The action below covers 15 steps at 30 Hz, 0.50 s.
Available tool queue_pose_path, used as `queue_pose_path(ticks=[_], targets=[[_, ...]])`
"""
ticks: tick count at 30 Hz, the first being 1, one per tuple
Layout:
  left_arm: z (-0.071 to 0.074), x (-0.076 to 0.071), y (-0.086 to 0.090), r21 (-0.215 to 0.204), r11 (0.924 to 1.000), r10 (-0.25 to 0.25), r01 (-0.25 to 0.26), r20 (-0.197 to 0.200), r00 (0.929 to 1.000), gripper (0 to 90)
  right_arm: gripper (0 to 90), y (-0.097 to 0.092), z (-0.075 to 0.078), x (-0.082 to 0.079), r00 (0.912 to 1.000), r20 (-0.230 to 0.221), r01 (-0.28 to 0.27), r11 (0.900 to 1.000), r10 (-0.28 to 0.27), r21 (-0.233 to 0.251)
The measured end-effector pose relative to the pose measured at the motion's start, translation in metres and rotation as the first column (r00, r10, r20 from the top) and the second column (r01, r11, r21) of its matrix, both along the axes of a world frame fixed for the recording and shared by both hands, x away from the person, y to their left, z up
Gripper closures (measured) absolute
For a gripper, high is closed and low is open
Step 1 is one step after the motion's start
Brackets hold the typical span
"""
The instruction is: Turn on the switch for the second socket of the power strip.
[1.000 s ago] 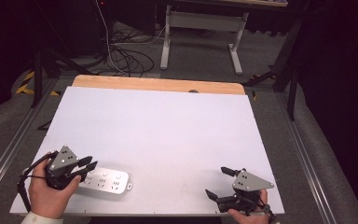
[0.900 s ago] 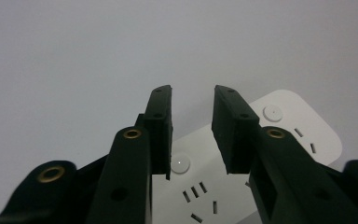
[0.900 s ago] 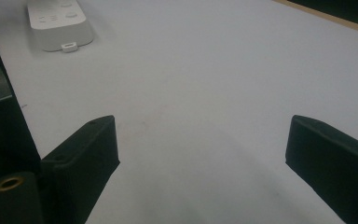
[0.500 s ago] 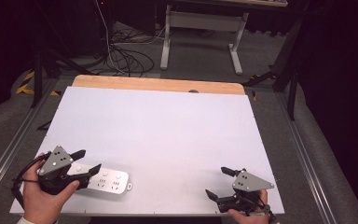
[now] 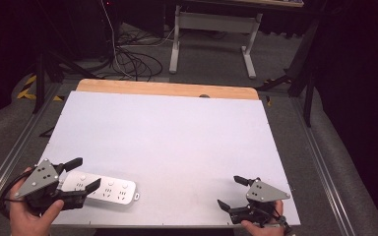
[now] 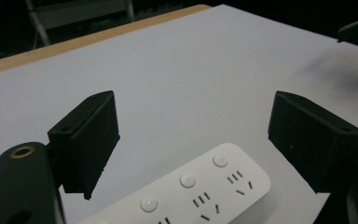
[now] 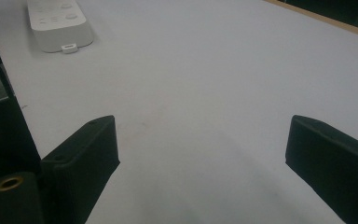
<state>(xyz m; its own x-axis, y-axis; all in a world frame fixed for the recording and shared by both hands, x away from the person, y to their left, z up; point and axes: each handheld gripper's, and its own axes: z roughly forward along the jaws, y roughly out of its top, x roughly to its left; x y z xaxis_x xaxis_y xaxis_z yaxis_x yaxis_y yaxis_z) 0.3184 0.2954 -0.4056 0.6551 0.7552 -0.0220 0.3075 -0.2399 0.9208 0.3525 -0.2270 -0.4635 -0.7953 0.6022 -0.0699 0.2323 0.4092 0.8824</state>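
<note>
While the left gripper [image 5: 84, 173] fingers [image 6: 89, 140], just opened, are spread around one white power strip [image 5: 101, 187] laid on the table [image 5: 177, 137], ungripped, the right gripper [image 5: 235, 192] fingers [image 7: 86, 154] are held released, well apart.

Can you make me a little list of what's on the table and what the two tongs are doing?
thing on table: white power strip, lying flat near the front left corner
table: white board with a wooden far edge
left tongs: jaws have just been opening, now wide apart on either side of the strip's end, not pressing it
right tongs: open, nothing between the jaws, near the front right corner
</note>
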Motion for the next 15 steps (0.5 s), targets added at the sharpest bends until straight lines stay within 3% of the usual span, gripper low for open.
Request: queue_pose_path(ticks=[4,7,10,15], targets=[[-0.003,-0.004,0.009,0.016,0.9997,-0.021,0.021,0.032,0.9993,13.4,9.8,-0.001,0.000,0.000,1.0000,0.001,-0.001,1.0000,0.001,-0.001],[-0.005,-0.007,0.013,0.036,0.9987,-0.037,0.036,0.032,0.9988,11.7,9.8,-0.001,0.000,0.000,1.0000,0.002,-0.001,1.0000,0.001,0.000],[-0.008,-0.011,0.017,0.071,0.9973,-0.023,0.022,0.026,0.9994,10.1,9.8,-0.001,0.000,0.000,1.0000,0.000,-0.002,1.0000,0.002,0.003],[-0.019,-0.015,0.022,0.068,0.9976,0.005,-0.006,0.021,0.9998,9.0,9.8,0.000,0.000,0.000,1.0000,0.001,-0.002,1.0000,0.002,0.005]])
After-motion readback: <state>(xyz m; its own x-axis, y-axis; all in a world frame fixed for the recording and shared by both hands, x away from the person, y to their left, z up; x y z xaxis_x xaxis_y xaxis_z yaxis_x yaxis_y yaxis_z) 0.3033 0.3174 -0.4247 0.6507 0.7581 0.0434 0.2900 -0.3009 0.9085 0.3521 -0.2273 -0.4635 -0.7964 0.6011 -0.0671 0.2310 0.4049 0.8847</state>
